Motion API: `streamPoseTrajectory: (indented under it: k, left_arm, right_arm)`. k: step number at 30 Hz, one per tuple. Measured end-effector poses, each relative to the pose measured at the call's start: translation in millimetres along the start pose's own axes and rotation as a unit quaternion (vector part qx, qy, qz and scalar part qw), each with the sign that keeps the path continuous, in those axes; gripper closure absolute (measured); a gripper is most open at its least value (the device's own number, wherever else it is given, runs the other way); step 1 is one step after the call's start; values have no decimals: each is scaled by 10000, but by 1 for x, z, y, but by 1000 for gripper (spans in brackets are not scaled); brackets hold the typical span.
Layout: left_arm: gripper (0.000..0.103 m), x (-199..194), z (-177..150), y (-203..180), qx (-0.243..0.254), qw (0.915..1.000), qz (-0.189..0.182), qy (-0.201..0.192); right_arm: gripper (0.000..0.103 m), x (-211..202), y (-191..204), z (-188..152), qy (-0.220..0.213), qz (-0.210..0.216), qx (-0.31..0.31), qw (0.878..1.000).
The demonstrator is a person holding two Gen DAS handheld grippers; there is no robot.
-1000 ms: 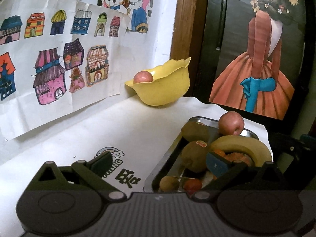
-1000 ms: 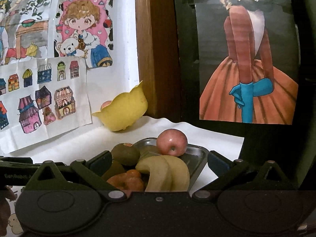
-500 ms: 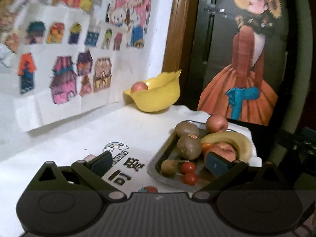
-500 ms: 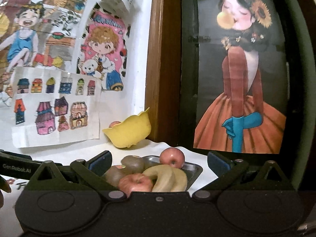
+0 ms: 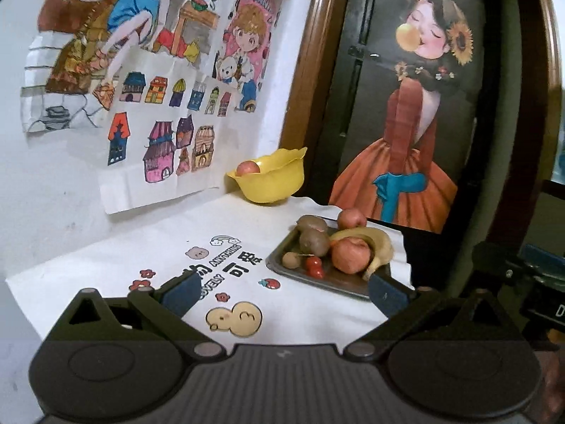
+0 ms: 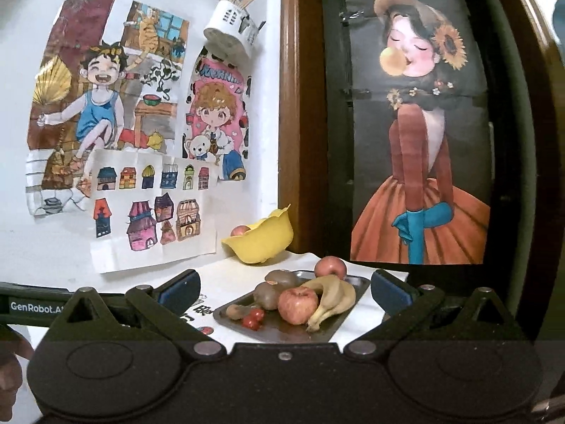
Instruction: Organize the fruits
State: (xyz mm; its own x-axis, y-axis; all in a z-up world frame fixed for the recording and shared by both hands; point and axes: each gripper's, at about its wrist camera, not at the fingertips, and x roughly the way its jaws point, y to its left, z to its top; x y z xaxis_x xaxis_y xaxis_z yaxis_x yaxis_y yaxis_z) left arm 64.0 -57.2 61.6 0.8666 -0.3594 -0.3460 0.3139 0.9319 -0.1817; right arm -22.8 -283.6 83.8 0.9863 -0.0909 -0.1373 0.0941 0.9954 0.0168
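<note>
While both tools hang back from the fruit, nothing is held.
Left tool: jaws spread wide, empty, over the printed cloth at the desk's near edge.
Right tool: jaws likewise apart, empty, facing the tray.
Tray: metal, near the desk's right edge; carries a front apple, banana, two kiwis, small red fruits and a rear apple.
Banana axis: long axis runs from the tray's near edge toward the far edge, curved, stem end nearest.
Bowl: yellow, at the far edge by the wall, already holding one apple.
Step, judged: choose one fruit; approach from above, straddle the front apple across its widest part, close gently, lift clear of the banana touching it.
</note>
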Motion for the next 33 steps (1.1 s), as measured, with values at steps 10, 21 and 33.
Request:
streamPoseTrajectory:
  k: [10,21,33]
  left_arm:
    - [0,-28,-31,8,-101,9994,325,-105]
    - [0,-29,-57,30,-249,9960,855,-25]
    - [0,-26,-63,34,-249,9952,950,-13]
  right_arm:
    - [1,-40,13,-30,47,-199,197,9996]
    - [1,-29,37,-60,15,46,56,10000]
    - [1,-22,40,-82,255,148,280,9992]
